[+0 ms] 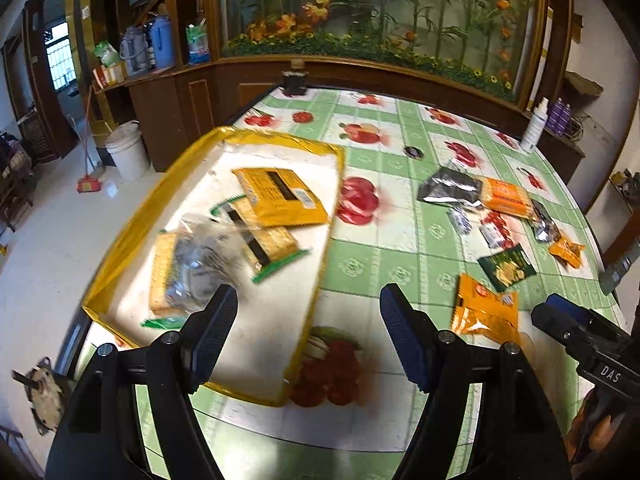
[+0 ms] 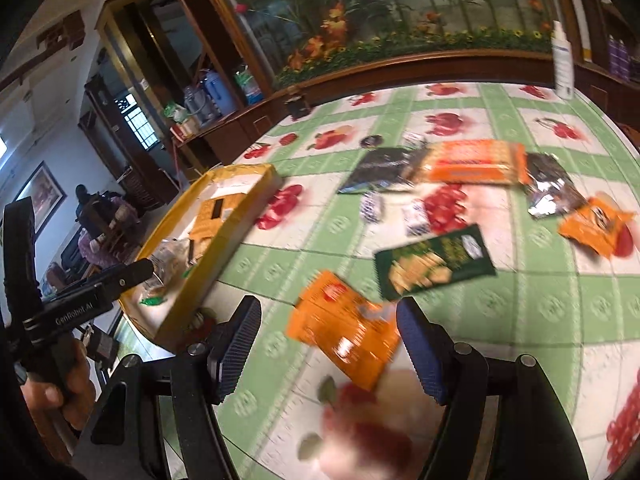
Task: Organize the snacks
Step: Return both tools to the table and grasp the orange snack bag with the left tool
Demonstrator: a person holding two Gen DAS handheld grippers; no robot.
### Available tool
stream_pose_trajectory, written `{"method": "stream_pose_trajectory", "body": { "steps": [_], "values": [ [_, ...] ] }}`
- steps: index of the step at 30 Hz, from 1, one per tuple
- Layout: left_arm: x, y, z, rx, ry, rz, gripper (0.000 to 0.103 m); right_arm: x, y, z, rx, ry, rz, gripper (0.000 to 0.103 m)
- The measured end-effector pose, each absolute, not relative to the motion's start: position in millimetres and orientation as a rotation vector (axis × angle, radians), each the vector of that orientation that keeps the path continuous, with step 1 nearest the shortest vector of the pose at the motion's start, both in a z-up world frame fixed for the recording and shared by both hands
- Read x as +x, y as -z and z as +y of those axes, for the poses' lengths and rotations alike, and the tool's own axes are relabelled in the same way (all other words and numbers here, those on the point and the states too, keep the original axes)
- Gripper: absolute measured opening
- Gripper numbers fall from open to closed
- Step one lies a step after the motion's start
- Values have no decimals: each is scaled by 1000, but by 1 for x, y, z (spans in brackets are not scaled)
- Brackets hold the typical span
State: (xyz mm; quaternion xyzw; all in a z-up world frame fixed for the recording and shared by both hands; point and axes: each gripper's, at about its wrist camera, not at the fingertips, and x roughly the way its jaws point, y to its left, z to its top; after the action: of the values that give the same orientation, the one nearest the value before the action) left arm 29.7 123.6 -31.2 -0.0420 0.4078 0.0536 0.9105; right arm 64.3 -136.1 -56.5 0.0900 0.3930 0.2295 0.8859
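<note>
Left-wrist view shows the sorting partly done: ahead and to the left of the left gripper (image 1: 308,332), whose jaws stand wide with nothing between them, sits the yellow-walled tray (image 1: 120,240), and in it lie a yellow cracker pack (image 1: 280,196), a green-edged cracker pack (image 1: 264,244) and a clear-wrapped pack (image 1: 192,268) just beyond the left fingertip. What is left appears to be the larger share, and it lies loose on the table well to the right of that claw: a silver pouch (image 1: 448,188), a long orange pack (image 1: 508,196), a few small wrapped sweets (image 1: 460,218), a dark green packet (image 1: 506,266) and an orange packet (image 1: 486,312), the nearest of them. Seen from the right wrist, the right gripper (image 2: 328,344) is likewise spread wide and empty, with that orange packet (image 2: 348,340) lying on the table straight ahead between its fingers, not gripped; I judge it the next to go. Beyond it lie the dark green packet (image 2: 432,260) and the rest. The table (image 1: 380,240) wears a glossy green-checked cloth printed with red fruit. Behind it runs a dark wooden cabinet with a glass case of artificial flowers (image 1: 380,12); a white bucket (image 1: 128,152) stands on the pale tiled floor to the left.
</note>
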Motion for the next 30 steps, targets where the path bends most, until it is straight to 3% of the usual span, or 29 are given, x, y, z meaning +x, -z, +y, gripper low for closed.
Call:
{"method": "stream_pose_trajectory", "body": {
  "steps": [30],
  "values": [
    [56,76,7,-52,186,1028,74,73,78,-204,252,-355,853,75]
  ]
}}
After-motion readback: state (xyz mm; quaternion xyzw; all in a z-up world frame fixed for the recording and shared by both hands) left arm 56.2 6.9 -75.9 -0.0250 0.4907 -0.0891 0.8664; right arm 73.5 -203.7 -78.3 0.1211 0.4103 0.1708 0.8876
